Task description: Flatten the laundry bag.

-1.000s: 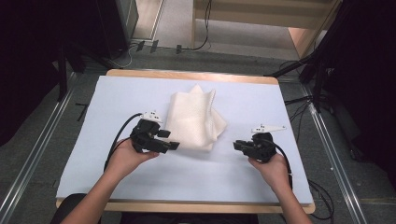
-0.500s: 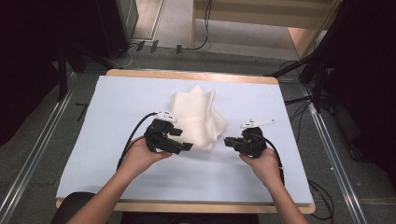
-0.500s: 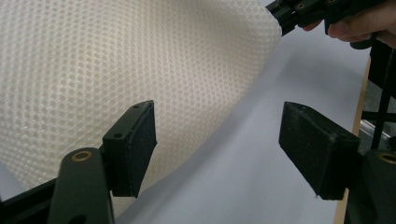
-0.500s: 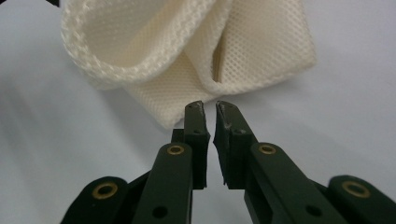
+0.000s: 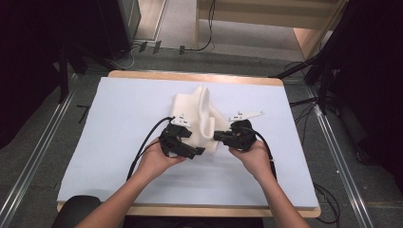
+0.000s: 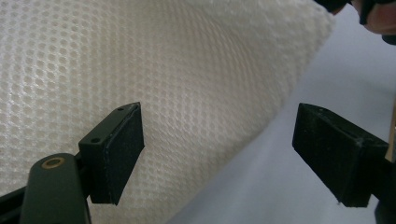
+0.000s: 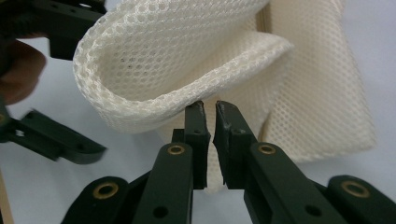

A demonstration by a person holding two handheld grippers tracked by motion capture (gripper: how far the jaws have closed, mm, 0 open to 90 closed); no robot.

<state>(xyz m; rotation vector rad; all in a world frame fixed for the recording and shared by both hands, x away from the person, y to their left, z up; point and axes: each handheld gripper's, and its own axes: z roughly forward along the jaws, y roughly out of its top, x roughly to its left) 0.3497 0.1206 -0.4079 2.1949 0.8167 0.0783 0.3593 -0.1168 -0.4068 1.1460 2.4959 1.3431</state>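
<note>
The left gripper (image 5: 198, 152) sits at about 7 o'clock from the white mesh cloth (image 5: 199, 111), held in the person's left hand (image 5: 154, 161). Its jaws have just been opening and now stand wide apart; the cloth's edge lies between them, but the pads do not press it. The right gripper (image 5: 217, 136), at about 4 o'clock from the cloth, has its jaws nearly closed, pinching the cloth's thick folded edge (image 7: 196, 100) and lifting it. The cloth lies folded in the middle of the pale blue table (image 5: 109, 123). No writing can be read.
</note>
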